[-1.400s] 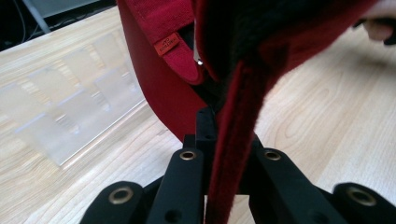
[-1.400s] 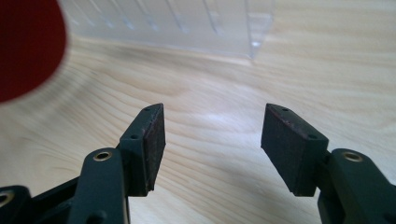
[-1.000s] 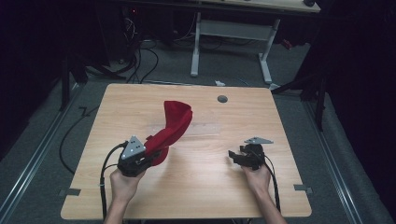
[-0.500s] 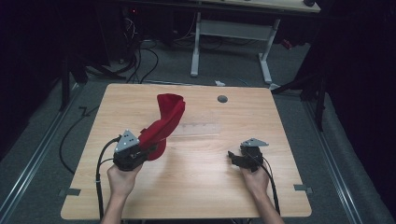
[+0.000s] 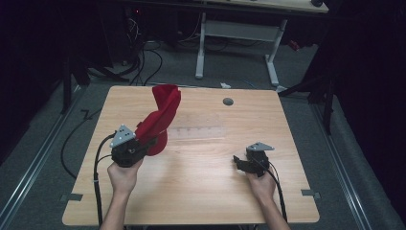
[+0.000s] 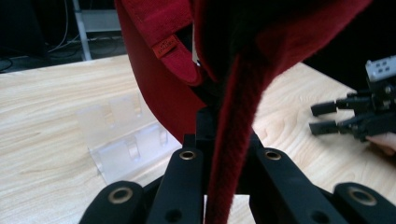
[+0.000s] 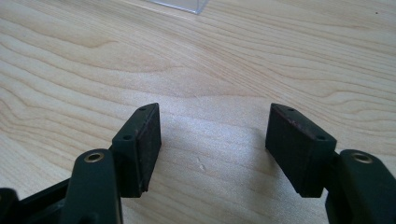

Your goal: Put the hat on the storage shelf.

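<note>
A red cloth (image 5: pixel 163 112) rises from my left gripper (image 5: pixel 147 143) in a tall fold over the left half of the wooden table (image 5: pixel 201 191). In the left gripper view the cloth's edge (image 6: pixel 233 130) runs down between the black jaws of the left gripper (image 6: pixel 227 156), which is shut on it. My right gripper (image 5: pixel 237 162) rests low at the right of the table, pointing left. Its pads (image 7: pixel 144 140) stand wide apart over bare wood, and the right gripper (image 7: pixel 212 144) is open with nothing between them. The left gripper view shows the right gripper (image 6: pixel 323 117) farther off.
A clear plastic holder (image 5: pixel 198 130) lies flat at the table's middle, just right of the cloth, and is also the clear holder (image 6: pixel 126 140) in the left gripper view. A grey round cap (image 5: pixel 228 101) sits near the far edge. White desk legs (image 5: pixel 201 43) stand beyond the table.
My left gripper has moved left and up with the red cloth, which now stands taller and more upright. The right hand has kept its place.
</note>
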`<state>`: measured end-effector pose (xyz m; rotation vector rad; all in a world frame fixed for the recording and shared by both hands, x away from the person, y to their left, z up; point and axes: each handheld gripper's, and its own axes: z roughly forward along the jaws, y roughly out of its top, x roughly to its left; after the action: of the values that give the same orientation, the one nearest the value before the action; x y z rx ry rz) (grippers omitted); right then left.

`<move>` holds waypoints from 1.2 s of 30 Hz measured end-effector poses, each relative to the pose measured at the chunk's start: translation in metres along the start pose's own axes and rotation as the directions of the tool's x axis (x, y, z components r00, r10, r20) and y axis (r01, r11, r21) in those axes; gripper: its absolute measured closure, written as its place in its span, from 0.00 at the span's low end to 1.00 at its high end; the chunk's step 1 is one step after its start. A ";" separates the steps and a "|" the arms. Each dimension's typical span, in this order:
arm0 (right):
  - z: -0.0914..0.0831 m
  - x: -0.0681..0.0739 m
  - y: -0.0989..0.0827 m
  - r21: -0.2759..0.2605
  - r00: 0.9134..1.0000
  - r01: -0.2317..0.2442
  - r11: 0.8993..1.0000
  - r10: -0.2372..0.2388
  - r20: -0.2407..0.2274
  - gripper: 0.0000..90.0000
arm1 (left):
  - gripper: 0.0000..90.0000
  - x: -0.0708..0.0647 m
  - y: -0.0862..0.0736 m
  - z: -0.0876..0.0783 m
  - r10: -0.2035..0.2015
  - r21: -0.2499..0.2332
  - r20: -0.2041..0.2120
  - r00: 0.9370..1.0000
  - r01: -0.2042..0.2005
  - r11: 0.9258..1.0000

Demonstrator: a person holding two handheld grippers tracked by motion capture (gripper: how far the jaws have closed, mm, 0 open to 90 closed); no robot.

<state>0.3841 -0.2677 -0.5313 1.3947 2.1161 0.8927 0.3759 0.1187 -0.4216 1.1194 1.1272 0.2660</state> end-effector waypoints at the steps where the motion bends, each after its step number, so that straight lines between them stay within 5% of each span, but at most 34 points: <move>1: 0.000 0.000 0.000 0.000 1.000 0.000 1.000 0.000 0.000 0.40 | 0.95 0.000 0.000 0.000 0.000 0.000 0.000 1.000 0.000 1.000; 13: 0.000 0.000 0.000 -0.001 1.000 -0.001 1.000 0.001 -0.002 0.40 | 0.95 0.013 0.019 0.013 0.006 -0.045 -0.035 0.999 -0.007 0.999; 36: -0.001 0.000 -0.001 0.000 1.000 0.001 1.000 -0.001 -0.003 0.40 | 0.95 0.038 0.026 0.054 0.014 -0.067 -0.111 0.994 -0.022 0.997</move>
<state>0.3830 -0.2677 -0.5312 1.3927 2.1189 0.8957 0.4462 0.1258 -0.4231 1.0648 1.1977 0.3819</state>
